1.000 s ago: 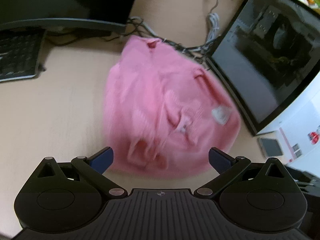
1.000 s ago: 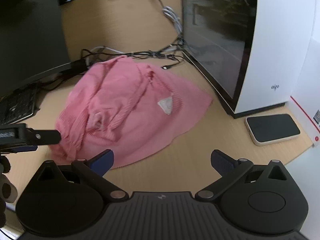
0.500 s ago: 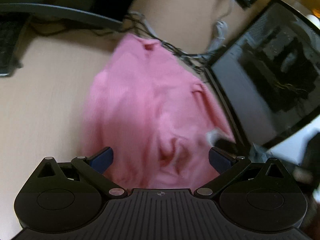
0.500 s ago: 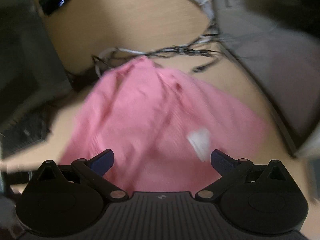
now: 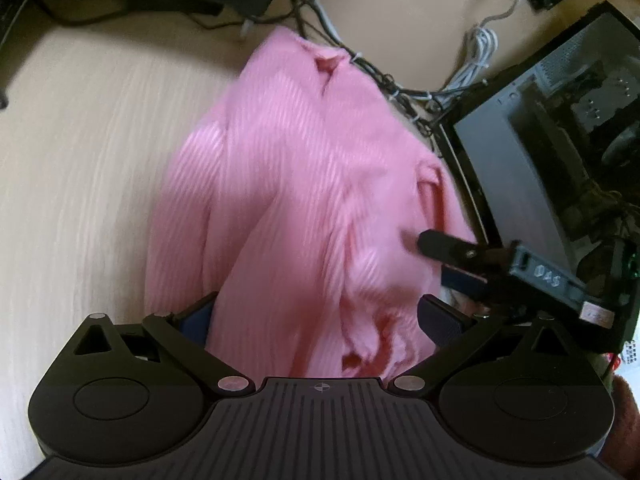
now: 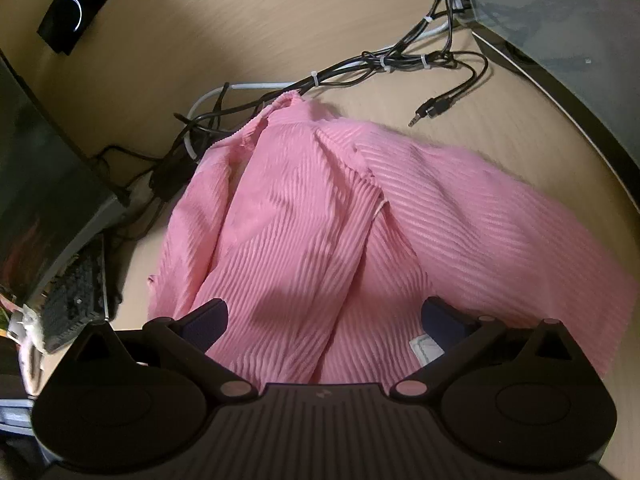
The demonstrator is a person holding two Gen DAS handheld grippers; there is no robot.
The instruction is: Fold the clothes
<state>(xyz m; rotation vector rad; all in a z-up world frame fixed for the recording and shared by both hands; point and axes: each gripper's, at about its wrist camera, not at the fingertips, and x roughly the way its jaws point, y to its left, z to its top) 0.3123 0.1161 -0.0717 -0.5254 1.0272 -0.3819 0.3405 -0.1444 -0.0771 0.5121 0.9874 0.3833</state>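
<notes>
The only writing I can read is "04S" on the side of my right gripper (image 5: 452,256), seen from my left wrist camera. A small white label (image 6: 426,350) on the pink garment (image 6: 320,216) is too blurred to read. The garment is ribbed, bright pink and rumpled in soft folds, lying on the pale wood worktop (image 5: 80,152) beside a bundle of black cables (image 6: 360,68). My left gripper (image 5: 320,320) is spread wide over the cloth, gripping nothing. My right gripper is likewise spread wide above it.
</notes>
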